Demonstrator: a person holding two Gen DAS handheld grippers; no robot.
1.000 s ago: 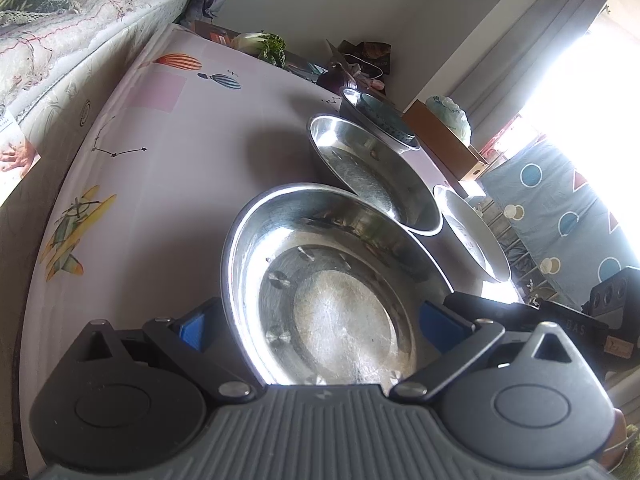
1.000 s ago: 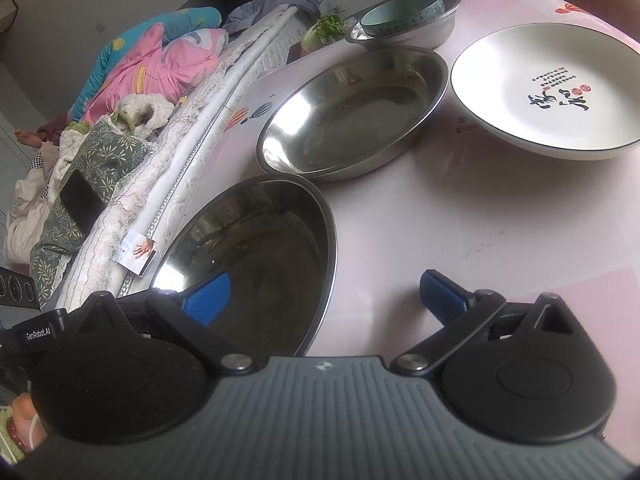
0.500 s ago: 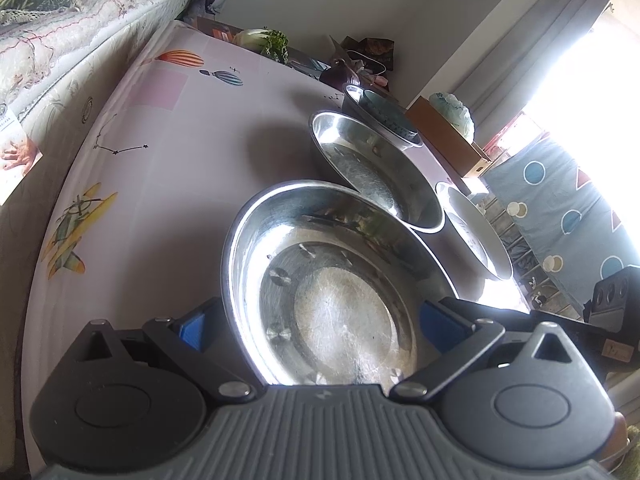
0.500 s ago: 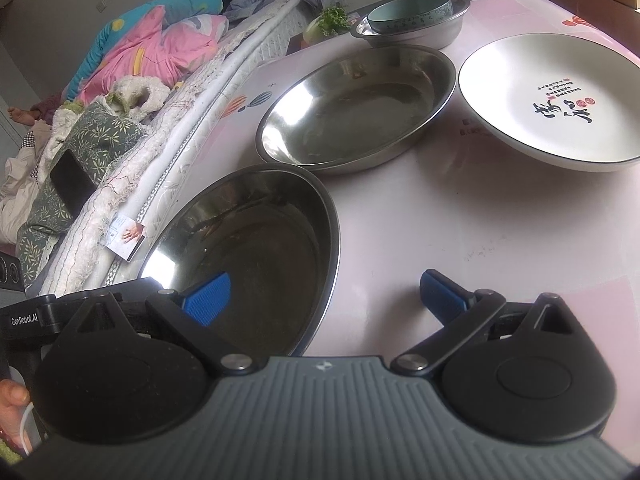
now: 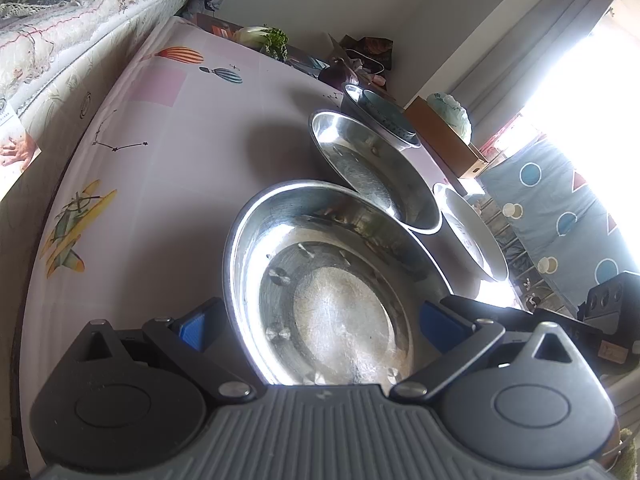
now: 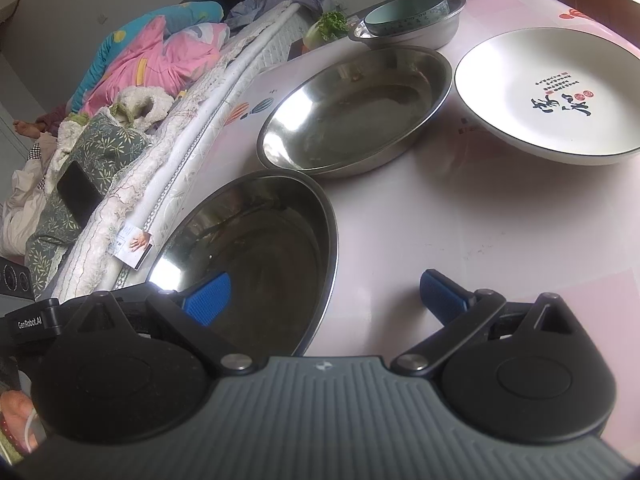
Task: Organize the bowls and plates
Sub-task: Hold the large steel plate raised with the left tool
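Two shallow steel dishes sit on the pink patterned table (image 6: 440,220). The near steel dish (image 5: 328,300) (image 6: 260,248) lies under both grippers. My left gripper (image 5: 320,322) is open, with its blue pads either side of that dish. My right gripper (image 6: 324,298) is also open and straddles the dish's right rim, one pad over the inside and one over the cloth. Behind it are the second steel dish (image 5: 372,168) (image 6: 356,112), a white plate (image 6: 548,92) (image 5: 472,236) with black lettering, and a teal bowl (image 6: 408,8) inside a steel bowl (image 6: 420,38).
A bed with quilts (image 6: 140,80) runs along the table's far side, with a phone (image 6: 78,196) on a pillow. Leafy greens (image 6: 332,26) and a cardboard box (image 5: 444,140) stand beyond the bowls. A bright curtained window (image 5: 580,80) is on the right.
Almost nothing: both views wobble slightly, and both grippers stay open around the near steel dish.
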